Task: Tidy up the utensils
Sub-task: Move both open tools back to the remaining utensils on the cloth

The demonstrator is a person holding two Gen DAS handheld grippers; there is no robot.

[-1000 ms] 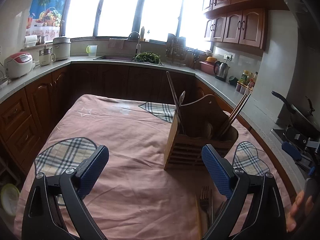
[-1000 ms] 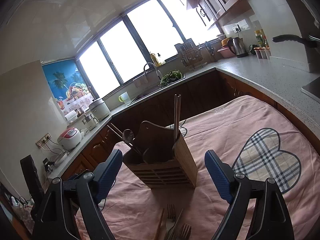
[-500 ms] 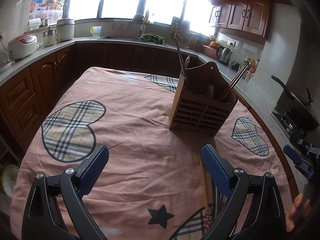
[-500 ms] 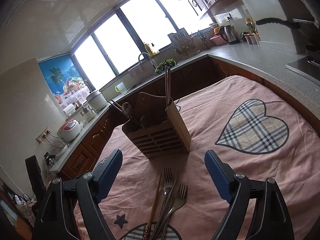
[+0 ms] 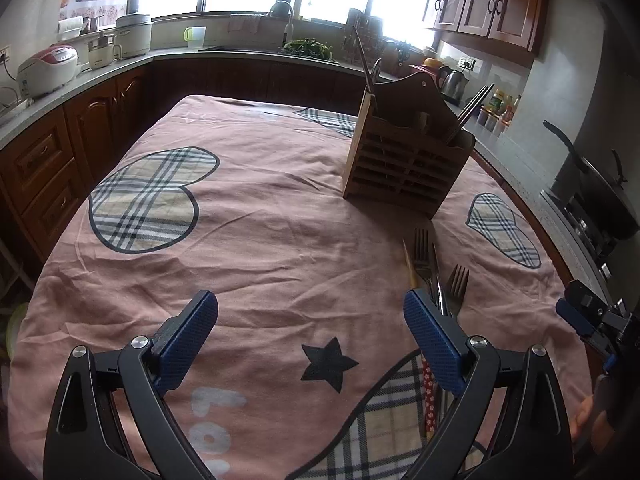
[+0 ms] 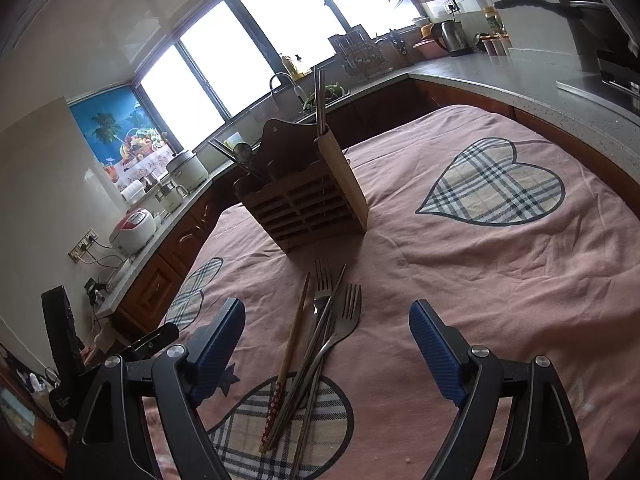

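A wooden slatted utensil holder point(image 5: 404, 168) point(image 6: 304, 204) stands on the pink cloth, with chopsticks and a spoon upright in it. In front of it lies a loose pile: two metal forks point(image 6: 340, 320) point(image 5: 424, 256), metal chopsticks point(image 6: 316, 344) and a wooden chopstick point(image 6: 286, 360) point(image 5: 411, 268) with a red patterned end. My left gripper point(image 5: 310, 340) is open and empty, with the pile by its right finger. My right gripper point(image 6: 326, 344) is open and empty, above the pile, which lies between its fingers nearer the left one.
The table carries a pink cloth point(image 5: 248, 216) with plaid hearts. Dark wood cabinets and a grey counter point(image 5: 100, 72) ring the table, with a rice cooker point(image 5: 46, 68), a sink and a kettle point(image 6: 448, 36). A wok point(image 5: 604, 196) sits on the stove at right.
Both grippers have pulled back and tilted down from the holder. The holder now sits farther off and the utensil pile has come into fuller view.
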